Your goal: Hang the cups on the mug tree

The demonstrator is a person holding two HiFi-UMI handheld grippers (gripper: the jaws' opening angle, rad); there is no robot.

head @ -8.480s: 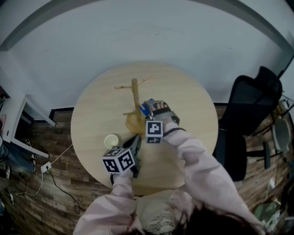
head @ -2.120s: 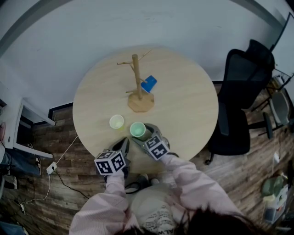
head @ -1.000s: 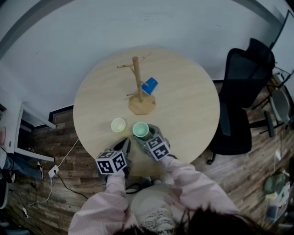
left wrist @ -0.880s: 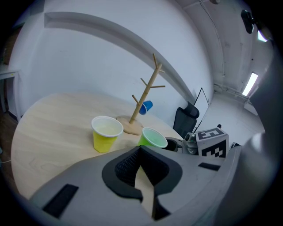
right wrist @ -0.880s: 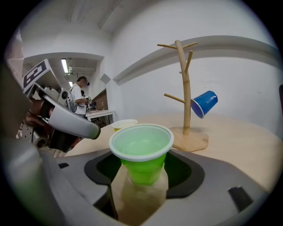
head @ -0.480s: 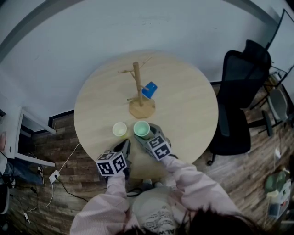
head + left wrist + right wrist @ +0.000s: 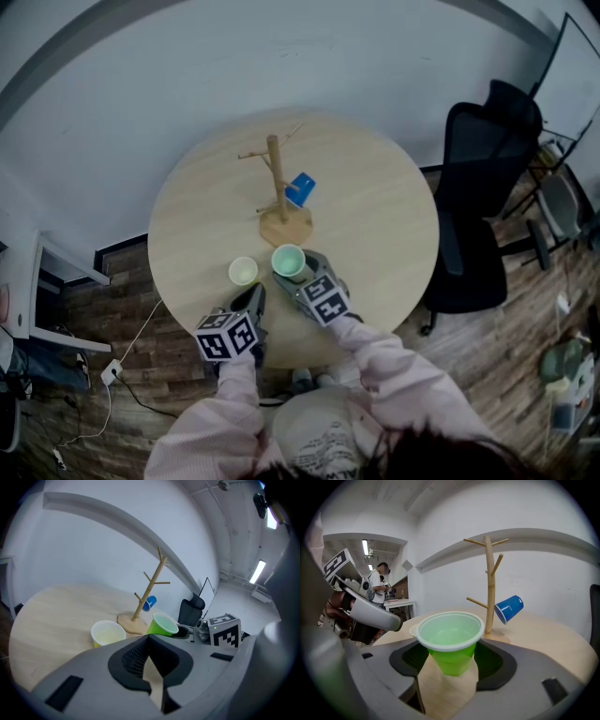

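– Green cup (image 7: 450, 641): how will it handle?

– Light, I'd judge. It looks like thin, smooth plastic with a rolled white rim, tapering to a narrow base. Squeeze hard and the wall would likely buckle, and the glossy side could slip.

– Who has it?

– The right gripper (image 7: 449, 663) is clamped on its lower wall, one pad each side, mouth up, near the worktop's (image 7: 375, 216) near edge. That is a fair hold, low where the cone is stiffest.

– And the other gripper?

– The left gripper (image 7: 149, 641) is closed on nothing, just beside the pale yellow cup (image 7: 243, 271), which stands upright by the same edge.

– The target?

– The mug tree (image 7: 275, 183) is a slim wooden post with thin angled pegs on a flat wooden base, around the worktop's middle. A blue cup (image 7: 301, 188) hangs tilted on a low peg, mouth toward the post.

– So the green one needs tipping?

– Probably: its mouth must slide over a peg.
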